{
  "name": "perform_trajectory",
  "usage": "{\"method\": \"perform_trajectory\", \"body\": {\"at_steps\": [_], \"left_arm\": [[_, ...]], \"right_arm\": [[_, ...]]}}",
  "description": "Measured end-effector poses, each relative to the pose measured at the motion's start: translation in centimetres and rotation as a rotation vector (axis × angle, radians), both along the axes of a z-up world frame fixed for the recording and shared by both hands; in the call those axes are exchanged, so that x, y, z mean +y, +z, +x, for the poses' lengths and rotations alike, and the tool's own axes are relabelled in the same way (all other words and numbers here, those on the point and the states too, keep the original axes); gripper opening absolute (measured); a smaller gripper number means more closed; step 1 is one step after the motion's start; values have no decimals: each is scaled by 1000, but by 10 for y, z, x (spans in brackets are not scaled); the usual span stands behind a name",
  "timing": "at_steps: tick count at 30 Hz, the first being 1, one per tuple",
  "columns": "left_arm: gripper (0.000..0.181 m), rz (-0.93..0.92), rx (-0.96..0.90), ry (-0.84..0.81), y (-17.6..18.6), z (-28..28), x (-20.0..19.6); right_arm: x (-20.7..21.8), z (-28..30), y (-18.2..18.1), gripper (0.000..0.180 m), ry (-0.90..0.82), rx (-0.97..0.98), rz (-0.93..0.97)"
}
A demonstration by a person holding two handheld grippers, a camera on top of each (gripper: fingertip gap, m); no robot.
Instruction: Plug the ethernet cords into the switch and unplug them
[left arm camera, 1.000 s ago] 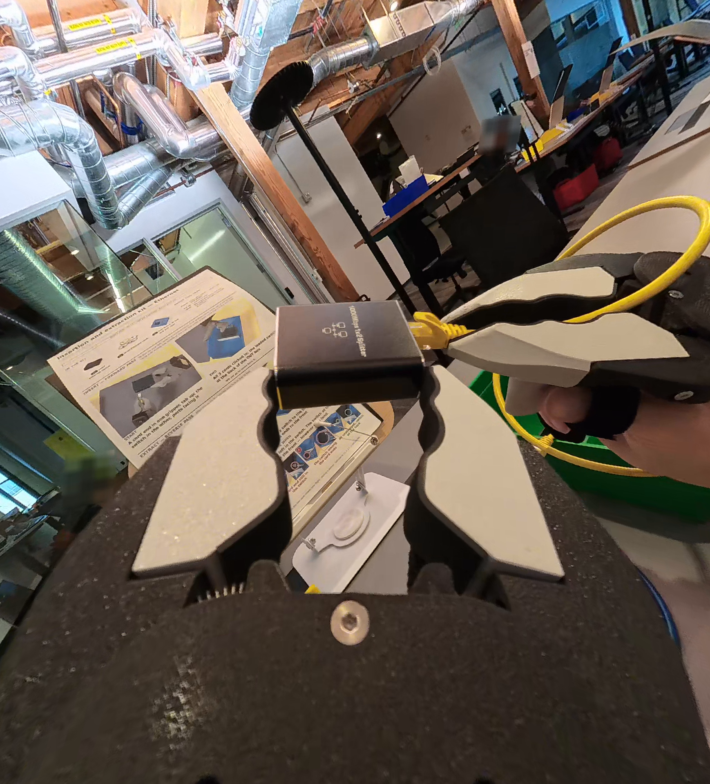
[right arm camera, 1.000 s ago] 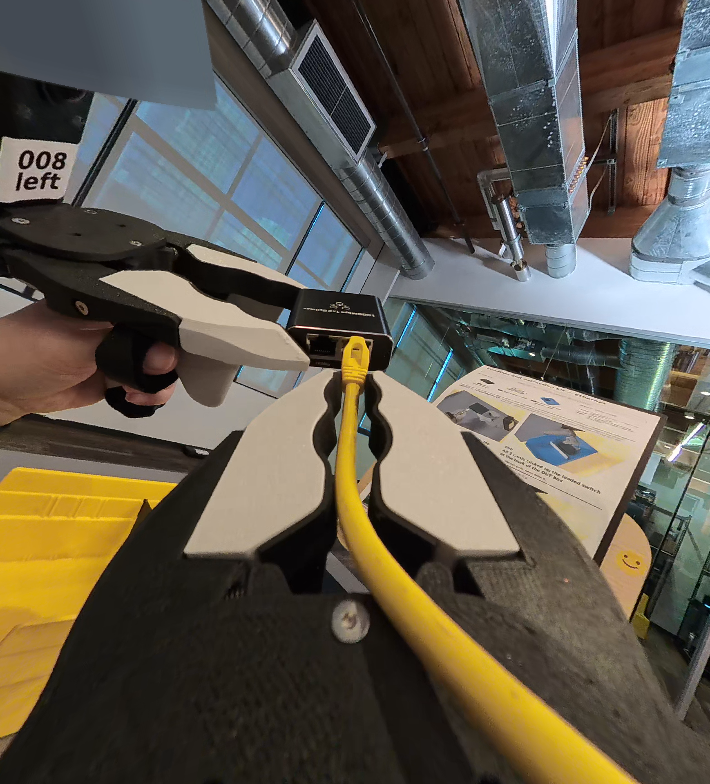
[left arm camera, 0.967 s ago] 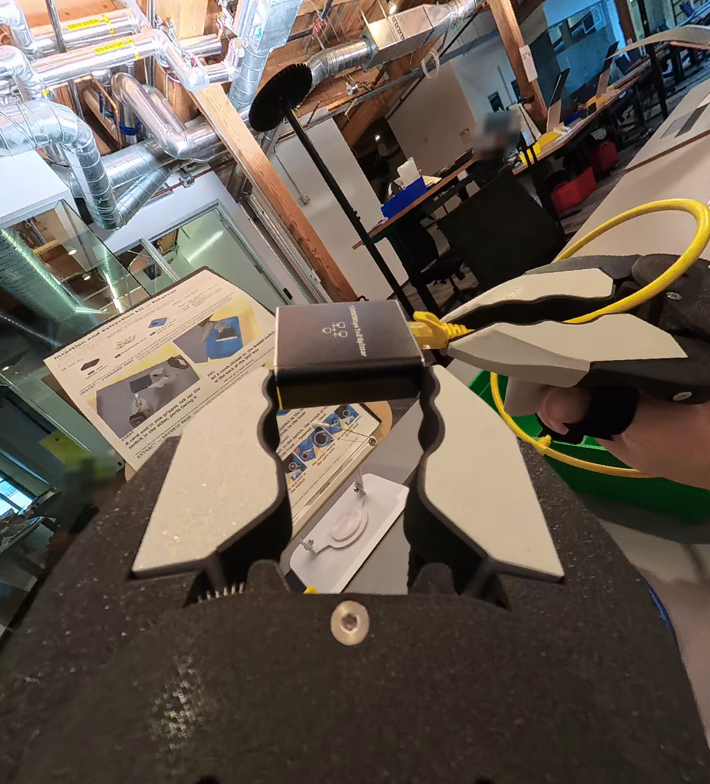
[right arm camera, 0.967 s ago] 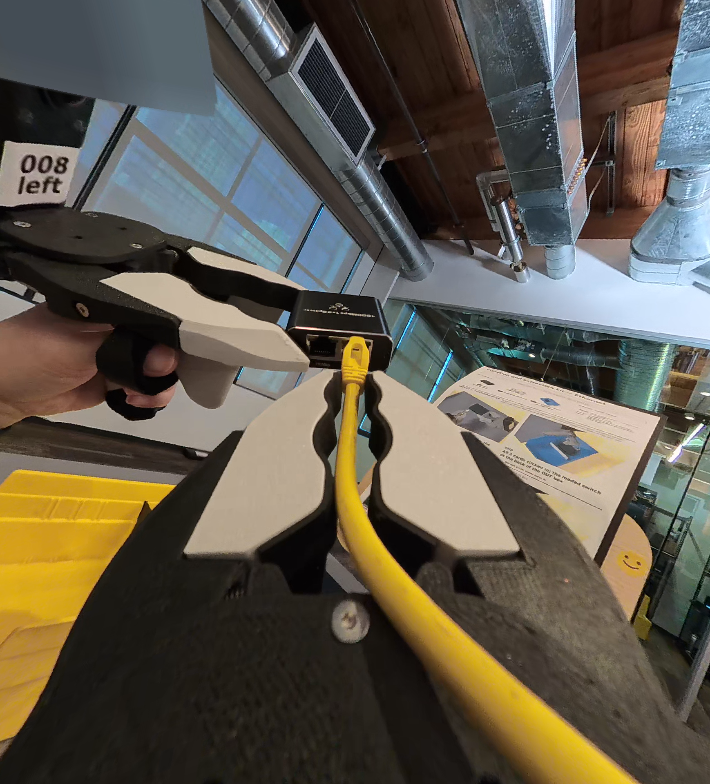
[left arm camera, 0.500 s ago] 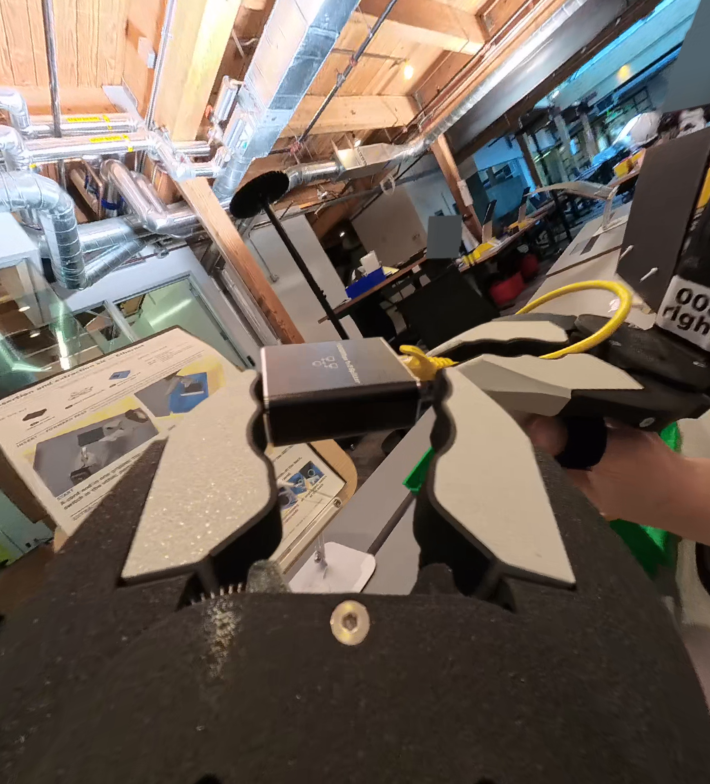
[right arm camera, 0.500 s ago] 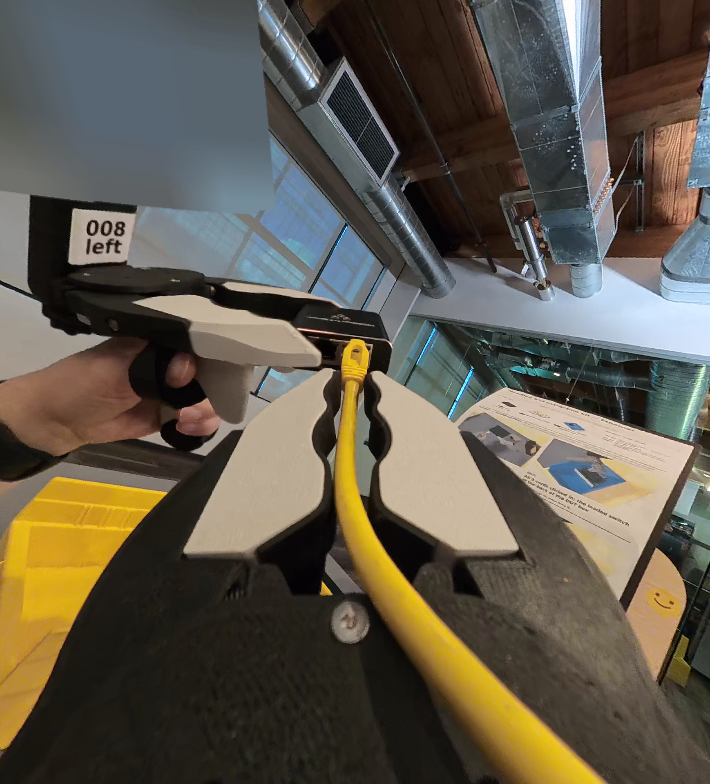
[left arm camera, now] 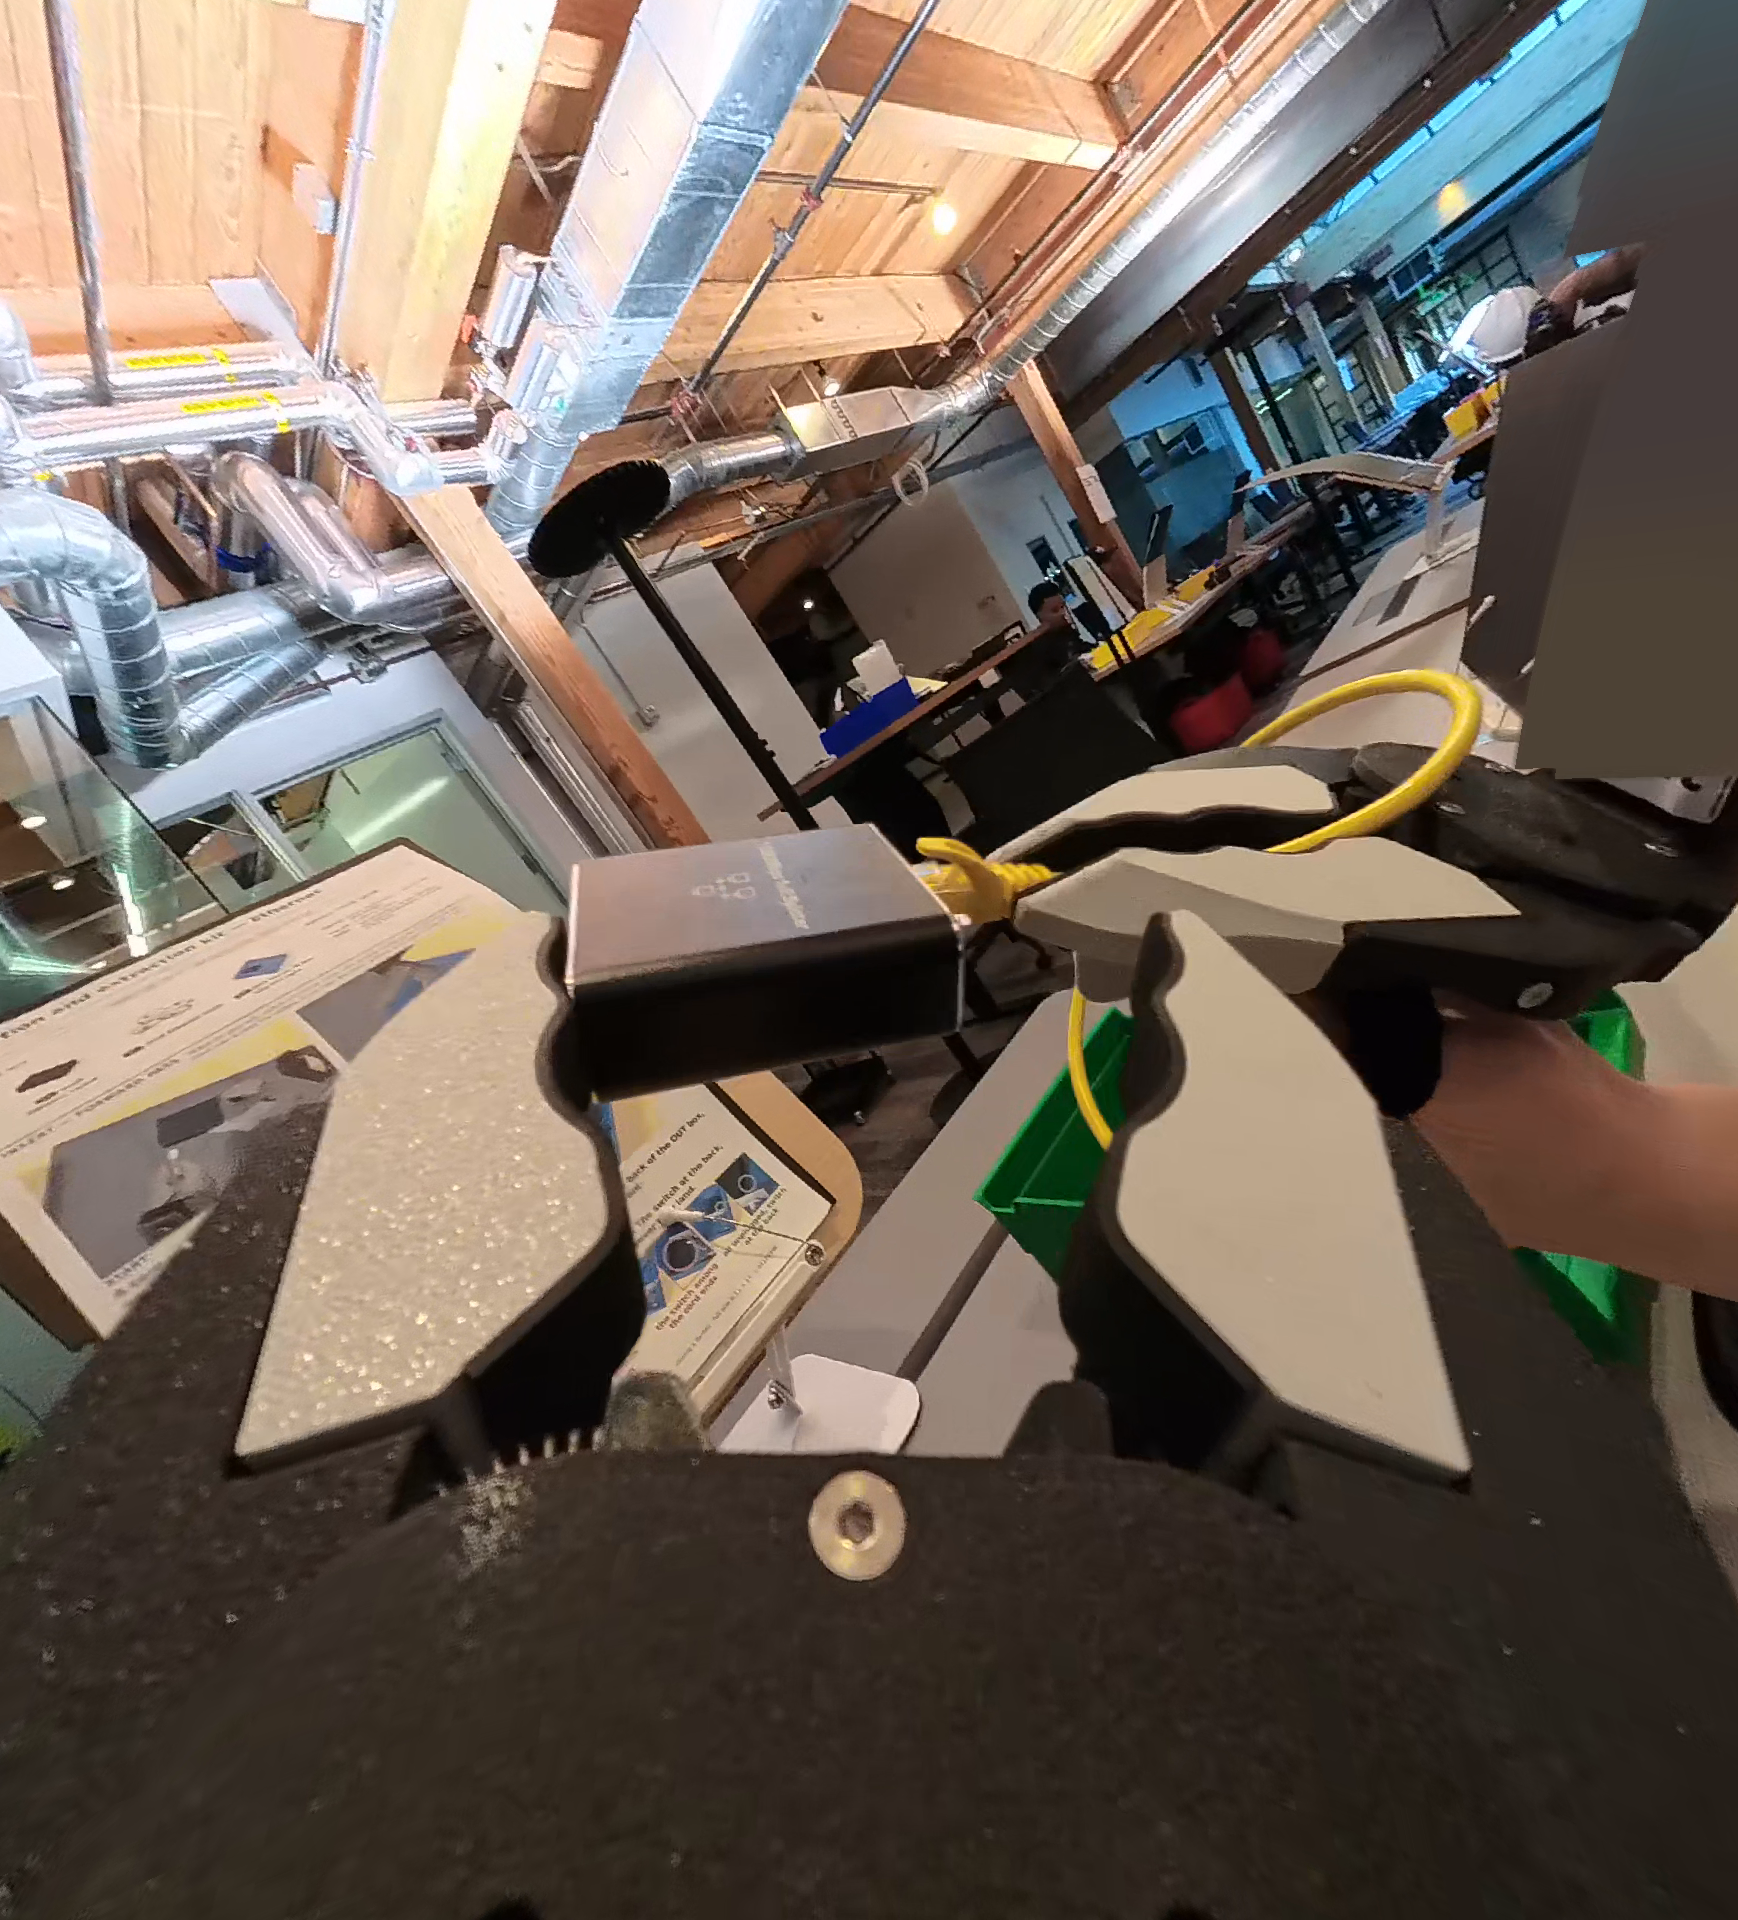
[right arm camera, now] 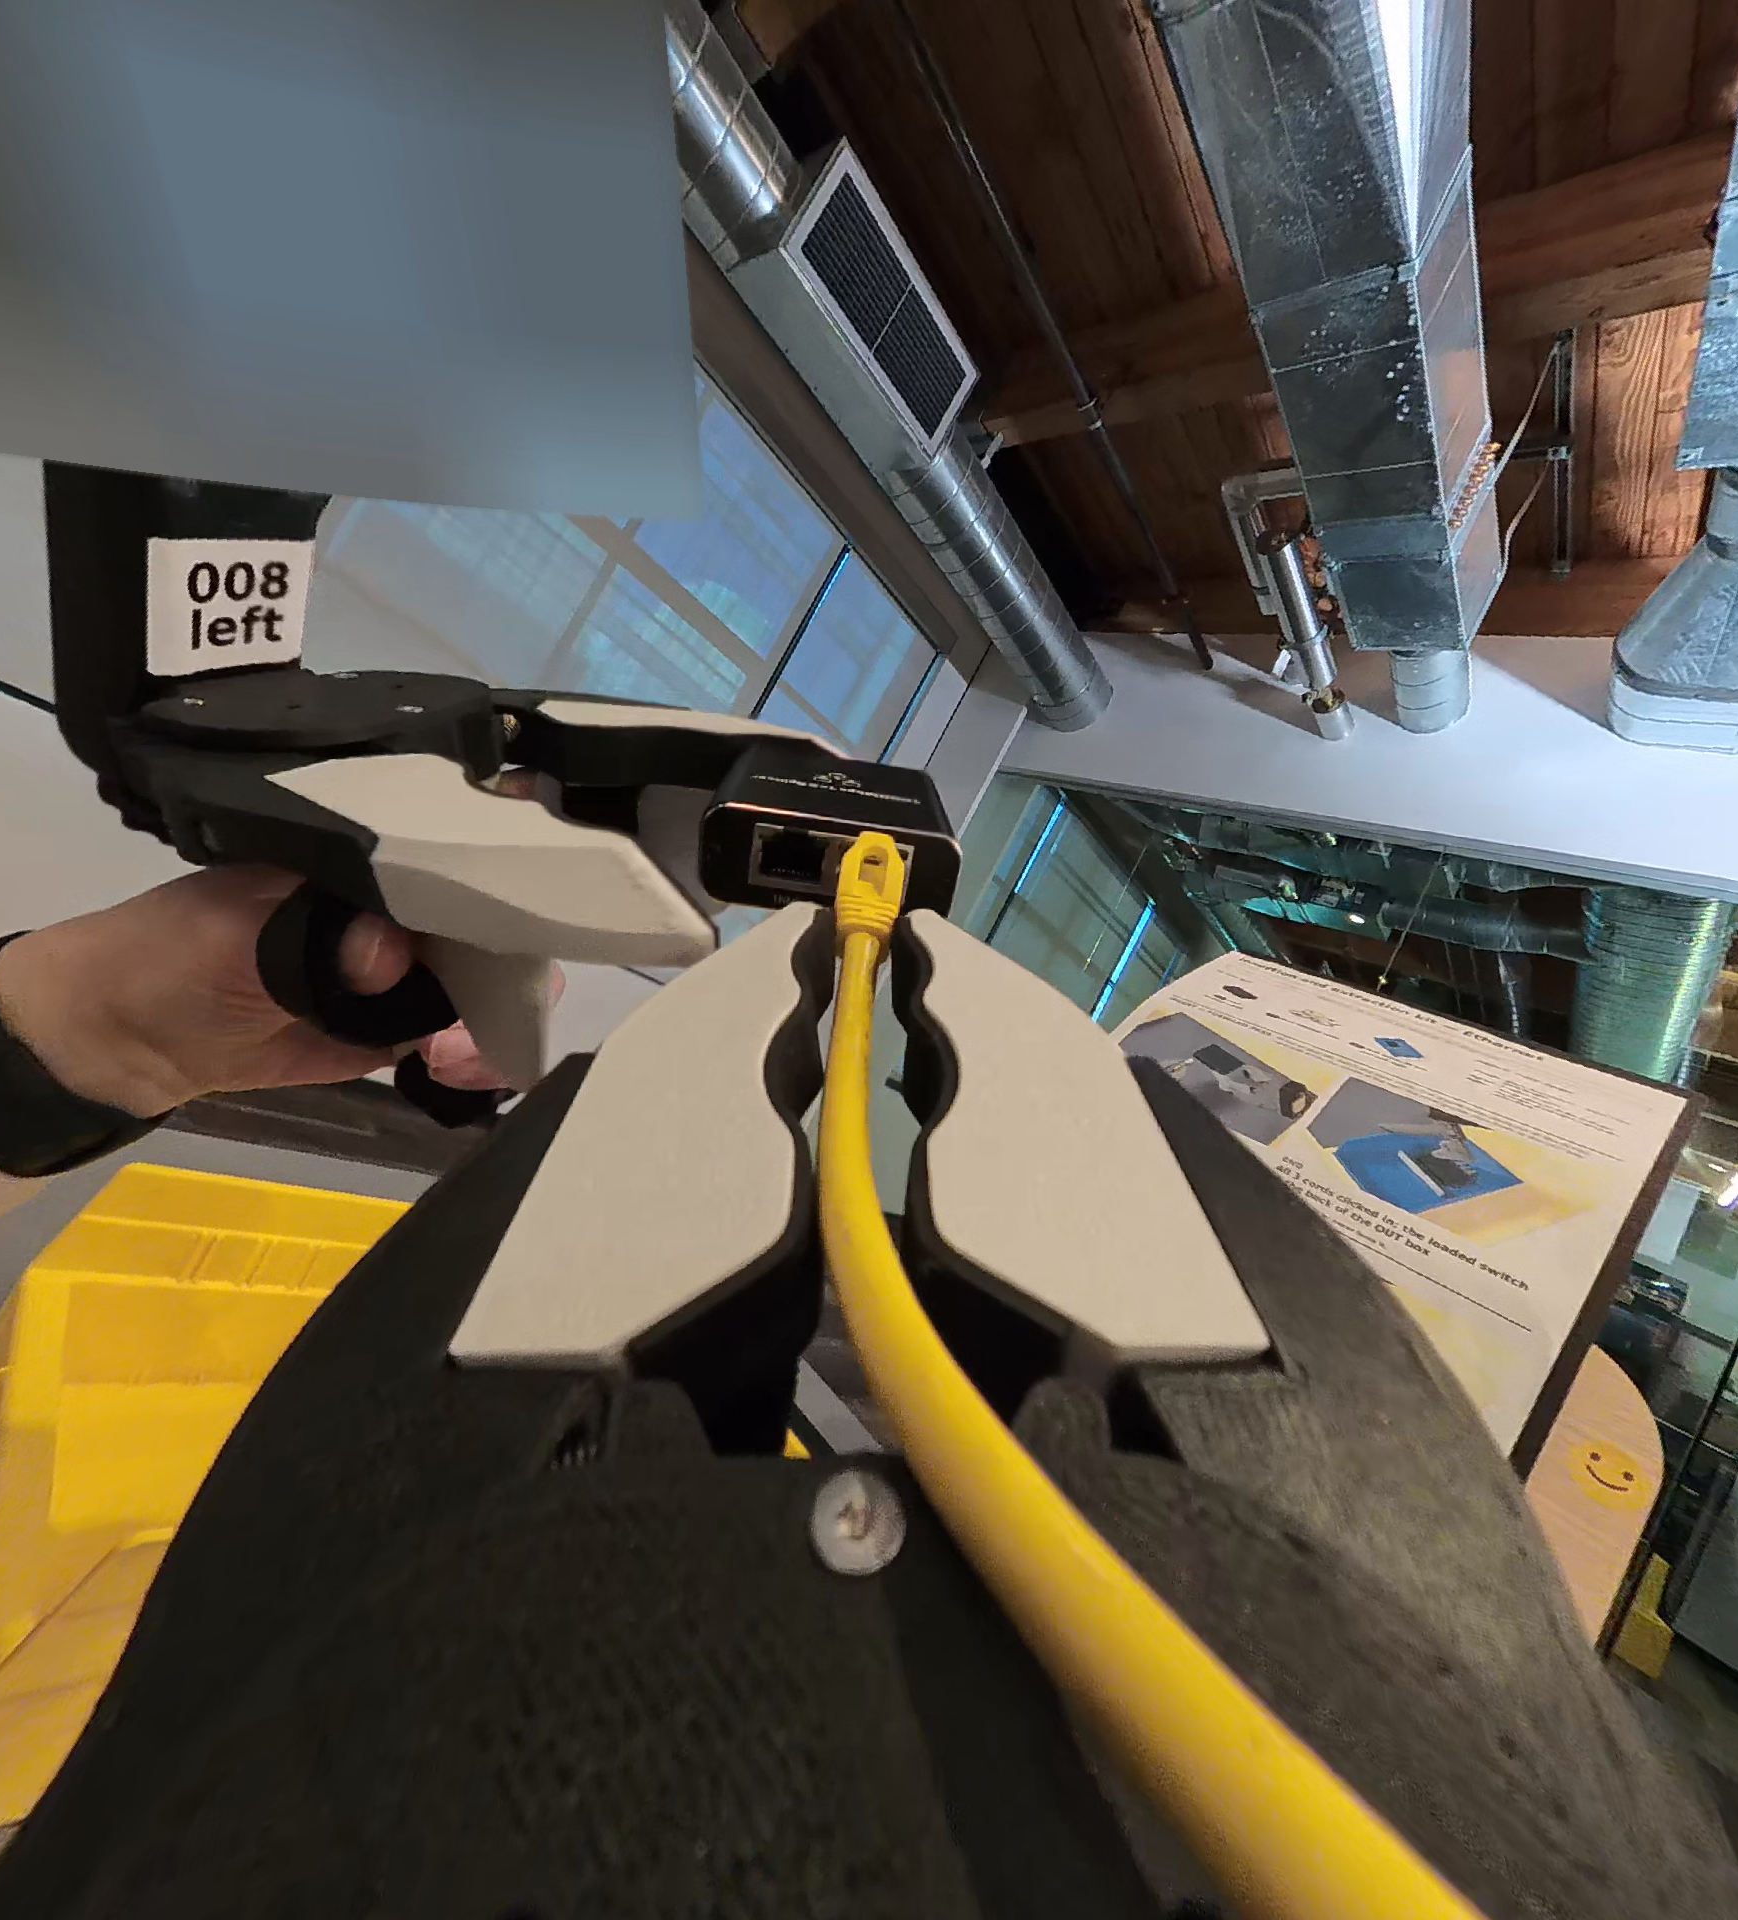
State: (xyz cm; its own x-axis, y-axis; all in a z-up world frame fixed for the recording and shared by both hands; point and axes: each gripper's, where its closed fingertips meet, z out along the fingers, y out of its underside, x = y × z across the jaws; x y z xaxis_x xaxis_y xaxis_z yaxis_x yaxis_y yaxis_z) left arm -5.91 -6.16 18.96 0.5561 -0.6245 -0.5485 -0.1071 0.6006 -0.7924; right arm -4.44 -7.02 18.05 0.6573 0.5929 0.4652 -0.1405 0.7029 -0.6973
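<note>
My left gripper point(left arm camera: 854, 977) is shut on a small black switch point(left arm camera: 761, 956) and holds it up in the air. The switch's port face point(right arm camera: 829, 862) shows in the right wrist view. My right gripper point(right arm camera: 860, 930) is shut on a yellow ethernet cord point(right arm camera: 860, 1091) just behind its plug point(right arm camera: 870, 862). The plug sits at the right-hand port; I cannot tell how deep. The port to its left point(right arm camera: 787, 857) is empty. In the left wrist view the right gripper point(left arm camera: 1031, 904) comes in from the right with the plug point(left arm camera: 979, 883) against the switch's end. The cord loops back point(left arm camera: 1447, 727).
A yellow bin point(right arm camera: 169, 1403) lies below on the left. A green bin point(left arm camera: 1052, 1174) stands on the grey table point(left arm camera: 948, 1247) below the right hand. An instruction board point(left arm camera: 221, 1039) on a white foot point(left arm camera: 823, 1403) stands behind the switch. A person sits at far desks. Only a small space, under 4 cm, lies between the two pairs of fingers.
Both grippers have tilted and shifted together, so more ceiling shows. The switch stays in the left gripper and the plug stays at the same port.
</note>
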Motion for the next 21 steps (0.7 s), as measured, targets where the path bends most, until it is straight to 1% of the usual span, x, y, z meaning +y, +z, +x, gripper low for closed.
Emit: {"method": "perform_trajectory", "body": {"at_steps": [6, 11, 21], "left_arm": [[99, -44, -11, -4, -3, 0, 3], [98, -33, 3, -4, -4, -4, 2], [96, -25, -10, -11, -2, -3, -4]], "right_arm": [[0, 0, -1, 11, -4, -17, -3], [1, -4, -4, 11, -4, -55, -8], [1, -3, -5, 11, 16, -52, -16]]}}
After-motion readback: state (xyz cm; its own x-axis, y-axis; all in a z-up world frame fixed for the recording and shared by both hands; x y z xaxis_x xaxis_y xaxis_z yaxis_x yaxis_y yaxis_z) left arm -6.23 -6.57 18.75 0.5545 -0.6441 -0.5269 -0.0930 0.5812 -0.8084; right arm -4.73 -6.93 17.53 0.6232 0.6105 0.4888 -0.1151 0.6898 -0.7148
